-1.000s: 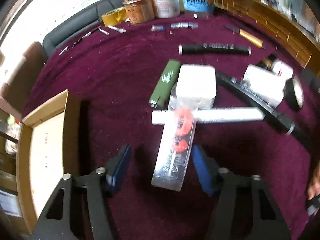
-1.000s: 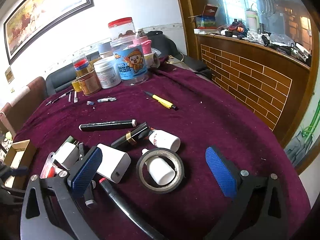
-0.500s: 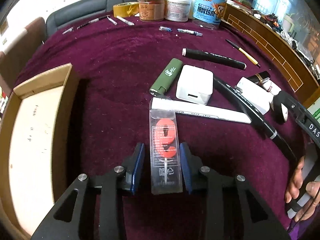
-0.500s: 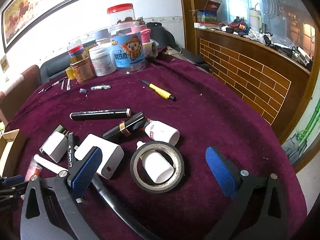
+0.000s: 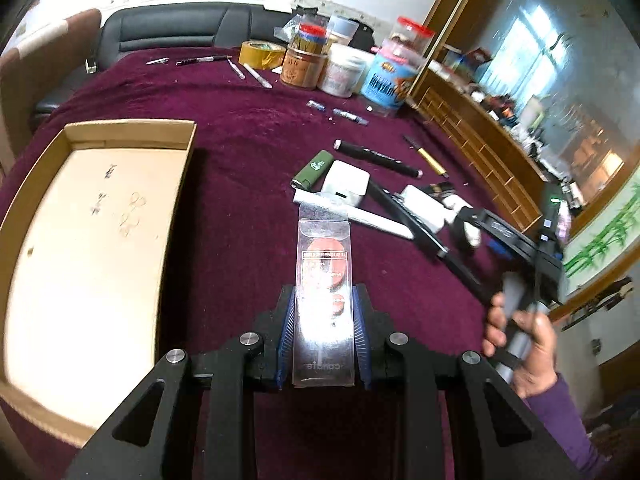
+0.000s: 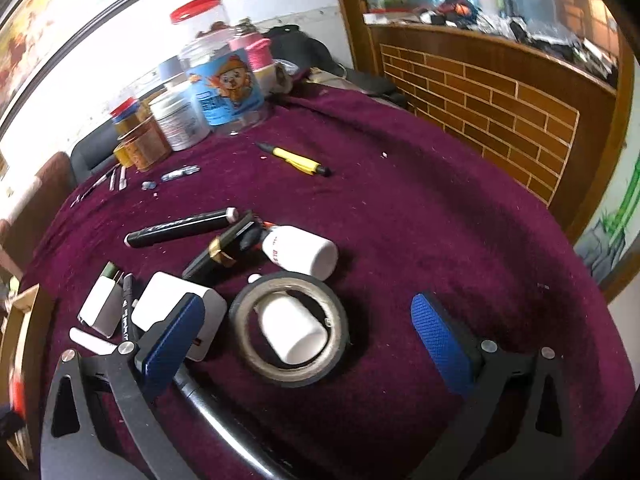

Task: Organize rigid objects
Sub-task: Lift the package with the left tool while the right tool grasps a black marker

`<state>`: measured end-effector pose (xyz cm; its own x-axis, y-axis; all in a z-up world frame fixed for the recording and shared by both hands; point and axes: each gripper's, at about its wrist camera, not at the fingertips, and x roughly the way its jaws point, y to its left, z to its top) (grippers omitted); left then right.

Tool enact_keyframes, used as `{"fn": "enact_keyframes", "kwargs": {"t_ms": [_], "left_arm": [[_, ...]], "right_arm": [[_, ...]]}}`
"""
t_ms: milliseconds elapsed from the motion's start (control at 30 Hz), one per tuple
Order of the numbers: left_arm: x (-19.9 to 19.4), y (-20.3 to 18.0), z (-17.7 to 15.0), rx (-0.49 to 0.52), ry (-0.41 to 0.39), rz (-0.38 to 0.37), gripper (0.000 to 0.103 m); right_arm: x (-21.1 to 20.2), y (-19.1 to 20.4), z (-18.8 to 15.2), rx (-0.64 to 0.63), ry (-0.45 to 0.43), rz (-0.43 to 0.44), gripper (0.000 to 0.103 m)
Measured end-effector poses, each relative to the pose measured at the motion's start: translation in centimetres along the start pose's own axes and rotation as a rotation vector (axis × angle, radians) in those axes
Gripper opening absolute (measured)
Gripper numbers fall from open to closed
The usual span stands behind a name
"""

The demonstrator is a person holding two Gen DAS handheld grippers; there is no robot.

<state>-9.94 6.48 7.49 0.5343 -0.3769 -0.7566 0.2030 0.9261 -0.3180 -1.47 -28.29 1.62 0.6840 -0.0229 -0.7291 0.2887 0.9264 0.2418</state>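
Left wrist view: we hold clear blister pack (image 5: 323, 304) in left tongs (image 5: 323, 334), clenched on its long sides, lifted above counter (image 5: 248, 136) beside cardboard box (image 5: 80, 240). We judge pack light, thin, slippery, crushable; grip near lower end. Long axis points forward, away from us.

Right wrist view: right tongs (image 6: 308, 344) released, above tape roll (image 6: 290, 330); pack not seen.

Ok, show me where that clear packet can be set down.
The cardboard tray floor is bare. Bare cloth lies between the tray and the green lighter, and between the yellow pen and the brick ledge. Crowded around the tape roll and white charger.
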Motion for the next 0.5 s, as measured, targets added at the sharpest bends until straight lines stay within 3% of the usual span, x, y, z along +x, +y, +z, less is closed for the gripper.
{"fn": "enact_keyframes", "kwargs": {"t_ms": [167, 300, 400, 433, 500], "left_arm": [[-2.5, 0.6, -1.0, 0.028, -0.056, 0.002, 0.023], [-3.0, 1.4, -1.6, 0.015, -0.064, -0.023, 0.023], [-3.1, 1.8, -2.1, 0.003, -0.069, -0.029, 0.023], [-3.2, 2.1, -2.3, -0.004, -0.068, -0.030, 0.023], [-3.4, 2.5, -2.4, -0.014, -0.071, -0.027, 0.023]], "right_arm": [[-0.3, 0.1, 0.1, -0.002, 0.057, -0.016, 0.102], [-3.5, 3.2, 0.4, -0.090, 0.048, 0.139, 0.102], [-3.9, 7.8, 1.1, -0.229, 0.125, 0.271, 0.101], [-3.4, 8.9, 1.1, -0.267, 0.160, 0.284, 0.095], [-2.0, 10.9, 0.9, -0.343, 0.212, 0.258, 0.070]]}}
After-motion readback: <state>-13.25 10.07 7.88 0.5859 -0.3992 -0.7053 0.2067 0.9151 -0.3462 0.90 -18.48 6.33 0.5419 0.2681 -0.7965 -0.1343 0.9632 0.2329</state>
